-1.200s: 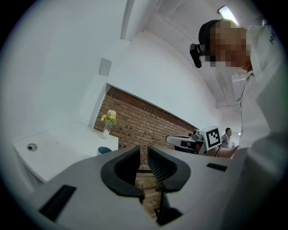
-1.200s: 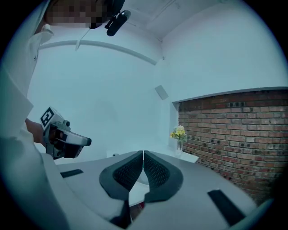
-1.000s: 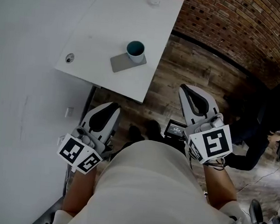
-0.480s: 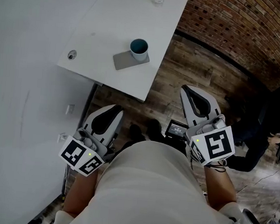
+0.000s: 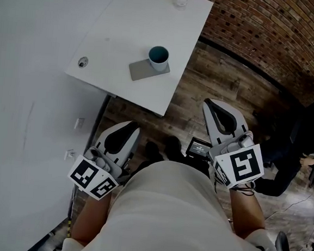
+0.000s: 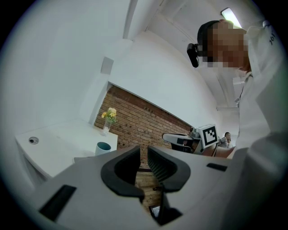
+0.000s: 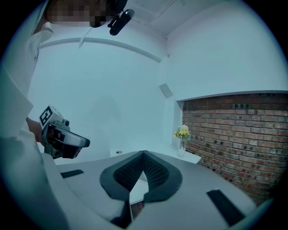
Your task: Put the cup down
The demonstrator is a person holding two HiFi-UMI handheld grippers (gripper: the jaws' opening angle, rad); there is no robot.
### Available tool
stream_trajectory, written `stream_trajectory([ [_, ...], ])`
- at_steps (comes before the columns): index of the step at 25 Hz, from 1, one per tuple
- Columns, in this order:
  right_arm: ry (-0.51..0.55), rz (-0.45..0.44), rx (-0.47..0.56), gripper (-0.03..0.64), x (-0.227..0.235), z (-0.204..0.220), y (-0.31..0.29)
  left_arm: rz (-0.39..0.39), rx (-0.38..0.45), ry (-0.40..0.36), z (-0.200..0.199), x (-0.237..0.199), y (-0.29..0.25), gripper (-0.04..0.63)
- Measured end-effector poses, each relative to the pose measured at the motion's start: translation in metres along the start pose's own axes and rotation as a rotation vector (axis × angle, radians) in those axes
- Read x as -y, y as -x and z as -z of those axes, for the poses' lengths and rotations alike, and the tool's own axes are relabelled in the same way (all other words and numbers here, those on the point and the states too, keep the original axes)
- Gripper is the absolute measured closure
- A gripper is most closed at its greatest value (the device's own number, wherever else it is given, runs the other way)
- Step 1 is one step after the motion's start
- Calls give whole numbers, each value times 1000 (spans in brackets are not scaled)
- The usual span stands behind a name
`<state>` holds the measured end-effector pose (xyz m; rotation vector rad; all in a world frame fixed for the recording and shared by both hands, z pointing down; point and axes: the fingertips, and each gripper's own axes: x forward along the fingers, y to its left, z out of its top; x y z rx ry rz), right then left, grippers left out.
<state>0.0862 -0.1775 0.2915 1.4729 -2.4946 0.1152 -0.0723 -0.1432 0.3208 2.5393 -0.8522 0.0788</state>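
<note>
The cup (image 5: 158, 57), white with a teal inside, stands on a grey pad (image 5: 142, 72) on the white table (image 5: 128, 16), near its front right corner. No gripper touches it. My left gripper (image 5: 132, 126) and right gripper (image 5: 208, 102) are held close to my body over the wooden floor, well short of the table. Both are shut with nothing between their jaws. In the left gripper view the shut jaws (image 6: 143, 155) point past the cup (image 6: 103, 147). In the right gripper view the shut jaws (image 7: 143, 155) face the table's far end.
A glass vase of yellow flowers (image 6: 108, 119) stands at the table's far end by the brick wall (image 5: 264, 28). A round grommet (image 5: 83, 62) sits in the tabletop's left side. A small device with a screen (image 5: 199, 148) lies on the floor. A person (image 5: 309, 135) is at right.
The table and cup have drifted slightly right and down in the head view, and both grippers sit a little lower. Both grippers stay shut and empty.
</note>
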Motion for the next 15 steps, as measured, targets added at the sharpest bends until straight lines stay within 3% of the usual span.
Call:
stream_trajectory([
  [15,30,13,44,607,15,-20,-30,-20,16,-10,-19,-20,-1,536],
])
